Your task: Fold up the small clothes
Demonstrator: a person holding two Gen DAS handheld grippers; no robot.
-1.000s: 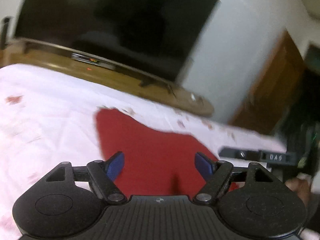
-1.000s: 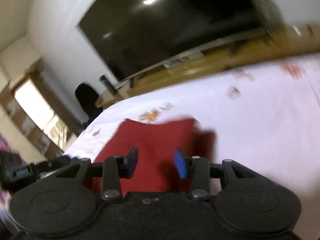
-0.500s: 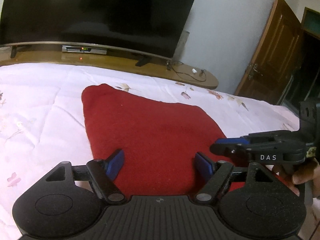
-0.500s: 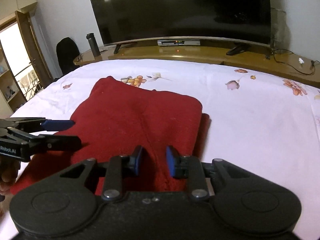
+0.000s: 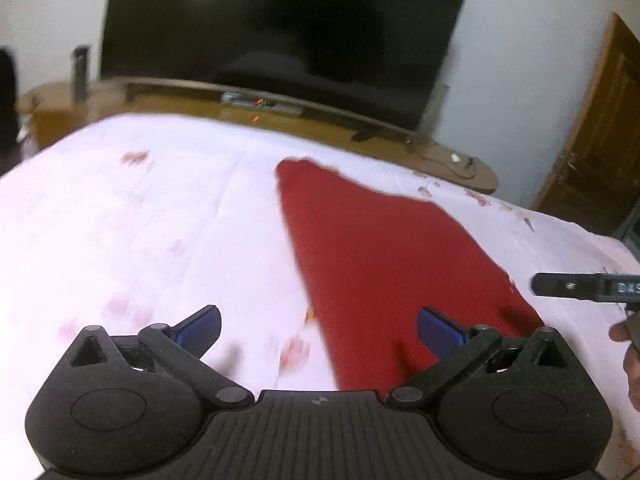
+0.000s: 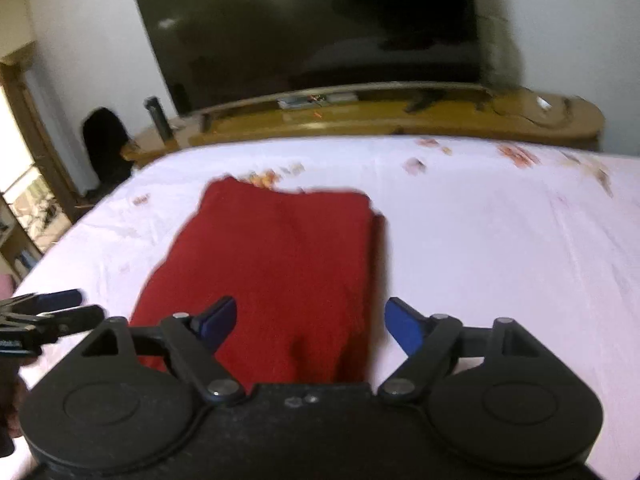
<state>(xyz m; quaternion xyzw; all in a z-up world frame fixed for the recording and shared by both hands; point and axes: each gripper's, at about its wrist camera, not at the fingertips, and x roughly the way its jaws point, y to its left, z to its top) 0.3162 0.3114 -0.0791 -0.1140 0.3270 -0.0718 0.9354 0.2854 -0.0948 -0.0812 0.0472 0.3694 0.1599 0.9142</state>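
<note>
Between the blue pads of the left gripper [image 5: 318, 330], spread wide and holding nothing, lies the near left edge of the folded red garment [image 5: 384, 256] and a stretch of white flowered bedsheet [image 5: 140, 216]; left pad over bare sheet, right pad over red cloth, neither seen touching. Off to the right in that view, just beside the garment's near right corner, pokes in the dark tip of the right gripper [image 5: 584, 286], with part of a hand [image 5: 630, 356] at the frame edge. From the right wrist view, right gripper [image 6: 310, 320] likewise parted and empty, both pads above the near end of the red garment [image 6: 276, 264], which sits flat in a rough rectangle, a lower layer showing along its right side. At the left edge, the left gripper [image 6: 44, 312] just beside the garment's near left corner. Beyond the bed, a long wooden TV stand [image 6: 400, 116] along the far wall, carrying a large dark television [image 6: 312, 28], blurred
</note>
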